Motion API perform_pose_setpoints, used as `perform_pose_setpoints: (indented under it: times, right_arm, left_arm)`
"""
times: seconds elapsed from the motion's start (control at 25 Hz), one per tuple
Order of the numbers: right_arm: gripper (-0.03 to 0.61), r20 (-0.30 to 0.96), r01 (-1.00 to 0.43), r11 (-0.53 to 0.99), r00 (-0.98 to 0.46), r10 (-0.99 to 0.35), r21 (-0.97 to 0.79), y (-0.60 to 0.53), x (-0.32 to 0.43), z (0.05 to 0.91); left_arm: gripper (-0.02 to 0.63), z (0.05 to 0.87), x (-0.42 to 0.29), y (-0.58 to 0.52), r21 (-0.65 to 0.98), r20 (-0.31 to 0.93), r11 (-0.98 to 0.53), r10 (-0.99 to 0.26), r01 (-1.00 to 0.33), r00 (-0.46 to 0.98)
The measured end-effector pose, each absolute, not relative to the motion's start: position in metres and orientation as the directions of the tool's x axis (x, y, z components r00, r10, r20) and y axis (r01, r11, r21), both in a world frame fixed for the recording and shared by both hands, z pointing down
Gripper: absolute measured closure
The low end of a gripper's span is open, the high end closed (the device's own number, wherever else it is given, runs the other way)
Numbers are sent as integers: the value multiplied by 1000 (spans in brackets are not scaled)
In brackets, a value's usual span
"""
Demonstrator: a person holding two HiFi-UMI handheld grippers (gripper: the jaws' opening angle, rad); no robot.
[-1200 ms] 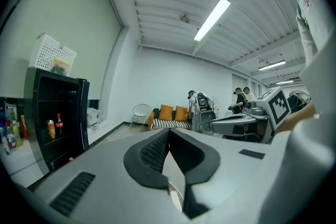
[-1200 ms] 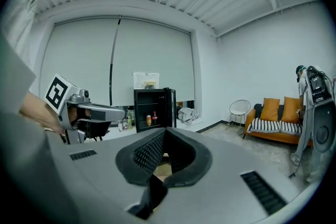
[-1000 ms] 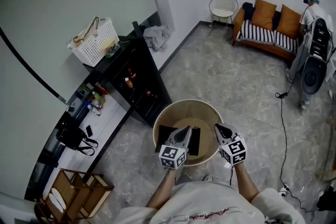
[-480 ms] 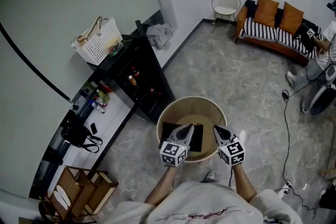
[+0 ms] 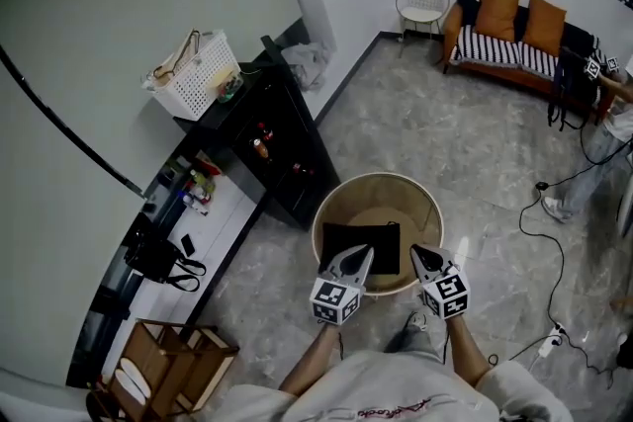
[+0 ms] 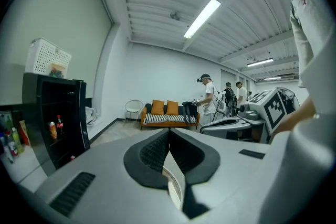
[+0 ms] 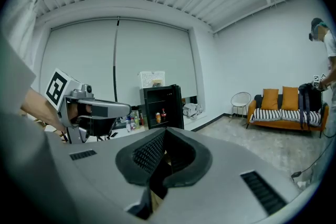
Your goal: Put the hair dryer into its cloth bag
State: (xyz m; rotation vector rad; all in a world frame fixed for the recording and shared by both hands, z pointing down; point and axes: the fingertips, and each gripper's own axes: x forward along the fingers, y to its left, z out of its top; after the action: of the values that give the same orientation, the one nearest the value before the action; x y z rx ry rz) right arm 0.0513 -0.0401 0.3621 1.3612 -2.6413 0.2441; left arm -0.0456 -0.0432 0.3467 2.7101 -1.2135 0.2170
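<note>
Plainly, left hand-held gripper (image 5: 364, 255) and right hand-held gripper (image 5: 416, 255) (both closed, empty) near black bag (image 5: 341, 242).

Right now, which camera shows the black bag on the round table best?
The head view: it looks down on the black bag lying flat on the round table. Both gripper views look across the room, and their own jaws hide the tabletop, so neither shows the bag.
</note>
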Motion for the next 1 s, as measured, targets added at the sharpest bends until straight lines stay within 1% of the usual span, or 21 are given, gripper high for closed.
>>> perform_pose_setpoints:
  times: [0.32,1.0]
  right_arm:
    - [551,238,-830,556,-549,-802,-43,27,-18,363]
    - [551,223,-870,494,-479,-849,9,146,-88,348]
  left_arm:
    - [582,349,-110,14,107,173,-681,-705,-725,688]
    - [583,354,-169,132,164,126,-739,-641,-653,757]
